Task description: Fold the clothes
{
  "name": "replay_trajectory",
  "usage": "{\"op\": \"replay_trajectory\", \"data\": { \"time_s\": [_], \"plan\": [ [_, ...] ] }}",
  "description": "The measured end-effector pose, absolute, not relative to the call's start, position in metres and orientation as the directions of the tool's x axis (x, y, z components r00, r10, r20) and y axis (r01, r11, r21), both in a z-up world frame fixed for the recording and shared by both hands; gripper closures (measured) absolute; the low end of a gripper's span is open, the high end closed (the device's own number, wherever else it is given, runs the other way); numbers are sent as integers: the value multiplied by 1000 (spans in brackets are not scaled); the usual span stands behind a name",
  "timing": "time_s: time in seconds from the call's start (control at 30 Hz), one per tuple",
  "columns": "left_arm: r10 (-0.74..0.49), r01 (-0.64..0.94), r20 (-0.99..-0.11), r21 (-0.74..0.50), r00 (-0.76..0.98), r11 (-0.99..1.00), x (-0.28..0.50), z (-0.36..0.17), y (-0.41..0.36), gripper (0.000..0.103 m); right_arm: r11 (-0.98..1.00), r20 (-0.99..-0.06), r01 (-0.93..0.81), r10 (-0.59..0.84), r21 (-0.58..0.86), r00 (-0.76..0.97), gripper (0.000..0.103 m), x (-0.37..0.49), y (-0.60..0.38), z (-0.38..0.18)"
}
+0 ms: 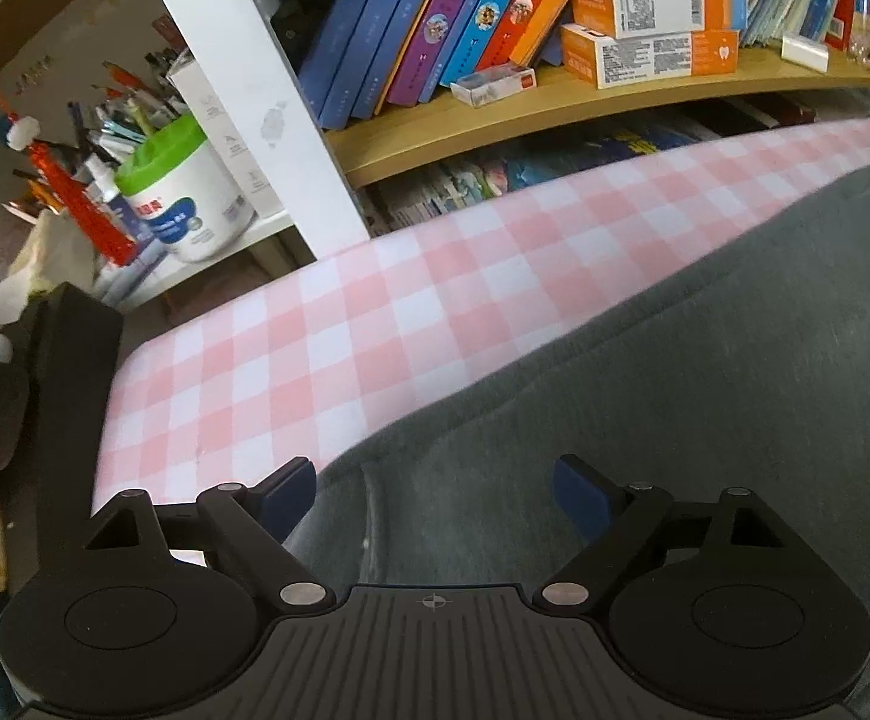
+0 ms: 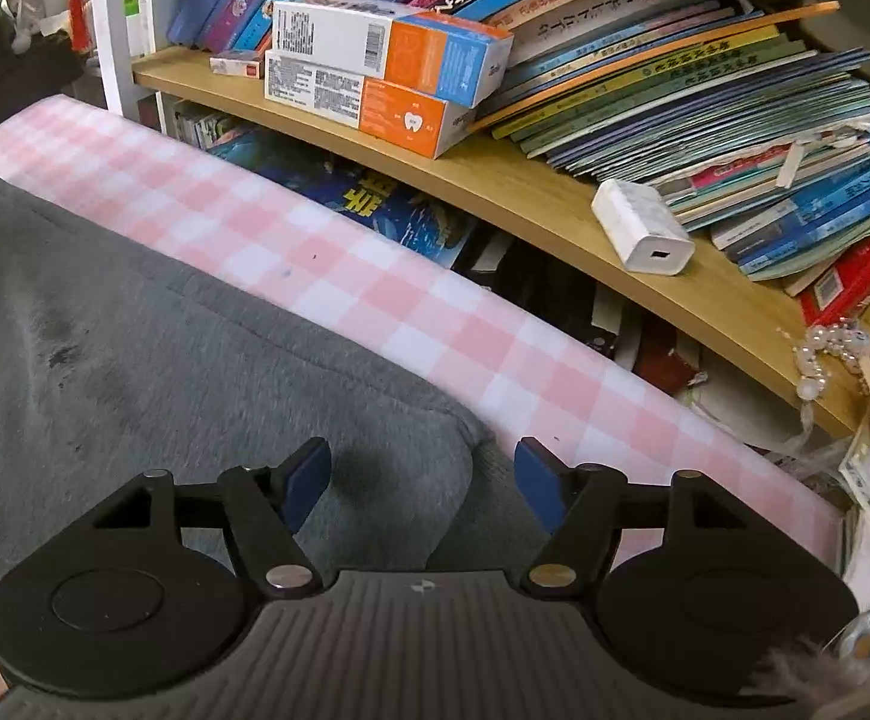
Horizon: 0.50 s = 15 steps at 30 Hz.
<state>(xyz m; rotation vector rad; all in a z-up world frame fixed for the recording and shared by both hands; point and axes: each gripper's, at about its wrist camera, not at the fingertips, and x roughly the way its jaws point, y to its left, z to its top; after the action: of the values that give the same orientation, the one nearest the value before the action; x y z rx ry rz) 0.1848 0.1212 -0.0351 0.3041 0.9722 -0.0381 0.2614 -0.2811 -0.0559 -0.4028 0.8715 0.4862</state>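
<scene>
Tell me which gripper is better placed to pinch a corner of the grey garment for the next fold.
Right, probably. The right gripper is open with a rounded corner of the grey garment lying between its fingers. The left gripper, also open, sits over the garment's edge by the pink checked cloth, with no clear corner there.

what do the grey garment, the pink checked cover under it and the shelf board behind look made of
Grey garment: looks like soft matte knit, maybe fleece or jersey; fuzzy nap, limp folds.
Pink and white checked cover: probably woven cotton, matte, lying smooth and flat.
Light tan shelf board: wood or wood-look laminate, smooth with a slight sheen; which one is unclear.
</scene>
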Motion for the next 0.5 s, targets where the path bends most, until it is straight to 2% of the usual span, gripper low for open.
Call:
{"op": "replay_trajectory", "data": {
  "time_s": [0.33,0.5],
  "plan": [
    [18,198,-837,150,547,969,206,-42,131,14,819,-815,-567,265,-92,515,30,278,-275,-64],
    [-9,172,-843,99,538,980,212,-46,140,8,830,-826,-556,285,-41,487,28,286,-281,-67]
  ]
}}
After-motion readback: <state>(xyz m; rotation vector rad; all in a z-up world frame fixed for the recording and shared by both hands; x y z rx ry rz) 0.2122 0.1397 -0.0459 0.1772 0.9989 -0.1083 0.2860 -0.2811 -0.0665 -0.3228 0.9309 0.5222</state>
